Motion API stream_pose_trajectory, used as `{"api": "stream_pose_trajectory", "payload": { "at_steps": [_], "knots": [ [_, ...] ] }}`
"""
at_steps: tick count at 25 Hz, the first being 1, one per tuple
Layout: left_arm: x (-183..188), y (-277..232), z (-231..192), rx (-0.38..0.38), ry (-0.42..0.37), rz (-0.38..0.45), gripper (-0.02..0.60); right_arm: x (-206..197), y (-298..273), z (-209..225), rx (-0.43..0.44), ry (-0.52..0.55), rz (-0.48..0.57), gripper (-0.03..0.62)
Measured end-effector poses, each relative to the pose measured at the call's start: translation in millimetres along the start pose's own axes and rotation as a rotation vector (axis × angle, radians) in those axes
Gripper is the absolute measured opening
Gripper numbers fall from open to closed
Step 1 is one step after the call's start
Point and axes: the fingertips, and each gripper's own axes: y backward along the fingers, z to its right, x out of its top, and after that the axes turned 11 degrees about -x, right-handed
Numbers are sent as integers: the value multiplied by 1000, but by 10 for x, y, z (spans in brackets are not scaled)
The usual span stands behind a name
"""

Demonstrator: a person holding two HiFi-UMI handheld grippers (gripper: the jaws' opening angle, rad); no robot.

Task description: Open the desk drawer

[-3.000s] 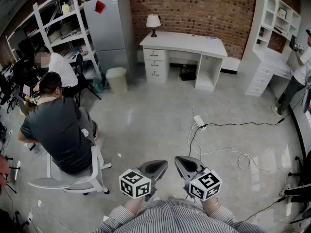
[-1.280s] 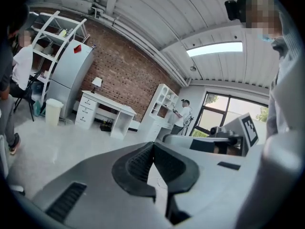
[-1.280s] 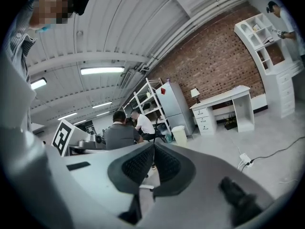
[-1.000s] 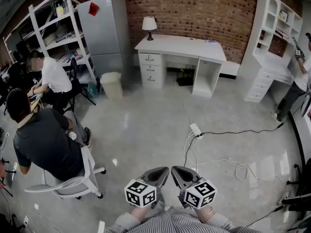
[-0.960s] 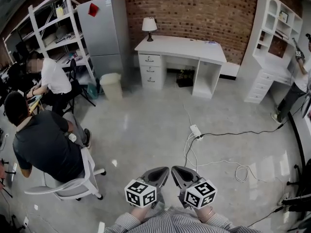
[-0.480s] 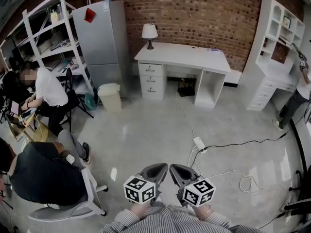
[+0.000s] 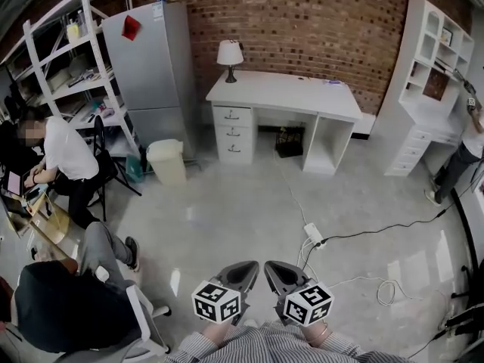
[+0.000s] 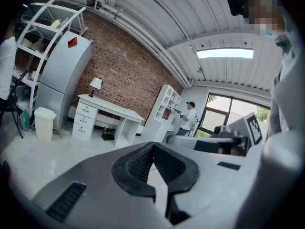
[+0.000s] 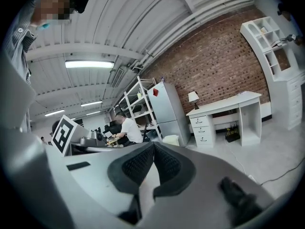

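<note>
A white desk (image 7: 283, 95) stands against the brick wall, far ahead of me across the floor. Its three closed drawers (image 7: 231, 133) stack under the left end, also seen in the left gripper view (image 8: 85, 119) and the right gripper view (image 9: 202, 127). A small lamp (image 7: 229, 54) sits on the desk's left corner. My left gripper (image 7: 252, 265) and right gripper (image 7: 268, 265) are held side by side near my body, low in the head view. Both are shut with nothing between the jaws, pads together (image 8: 153, 149) (image 9: 153, 149).
A grey fridge (image 7: 146, 70) and metal shelves (image 7: 60, 59) stand left of the desk, with a bin (image 7: 166, 161) in front. Two seated people (image 7: 53, 153) are at the left. A power strip (image 7: 313, 234) and cables (image 7: 378, 286) lie on the floor ahead. A white cabinet (image 7: 420, 89) and a standing person (image 7: 461, 153) are at the right.
The whole view has advanced toward the desk, which looks nearer. The seated person in the dark shirt has slid down and left in the picture. Both grippers stay shut, side by side.
</note>
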Motion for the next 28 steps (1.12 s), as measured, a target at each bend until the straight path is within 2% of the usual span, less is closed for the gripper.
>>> {"api": "stream_pose_trajectory", "payload": {
  "at_steps": [4, 9, 14, 17, 22, 28],
  "knots": [
    [-43, -68, -157, 12, -6, -46, 11, 21, -131, 58, -1, 3, -37, 17],
    [-52, -208, -357, 1, 26, -53, 11, -125, -373, 270, -35, -6, -102, 17],
    [119, -479, -762, 23, 28, -37, 11, 21, -827, 501, 1, 5, -98, 17],
    [285, -740, -1025, 34, -5, -45, 11, 187, -1164, 697, 26, 13, -91, 17],
    [726, -1228, -1423, 56, -26, -24, 11, 707, -1736, 1215, 39, 3, -60, 17],
    [1128, -1691, -1878, 78, -49, -7, 11, 1053, -2296, 1527, 97, 27, -58, 17]
  ]
}}
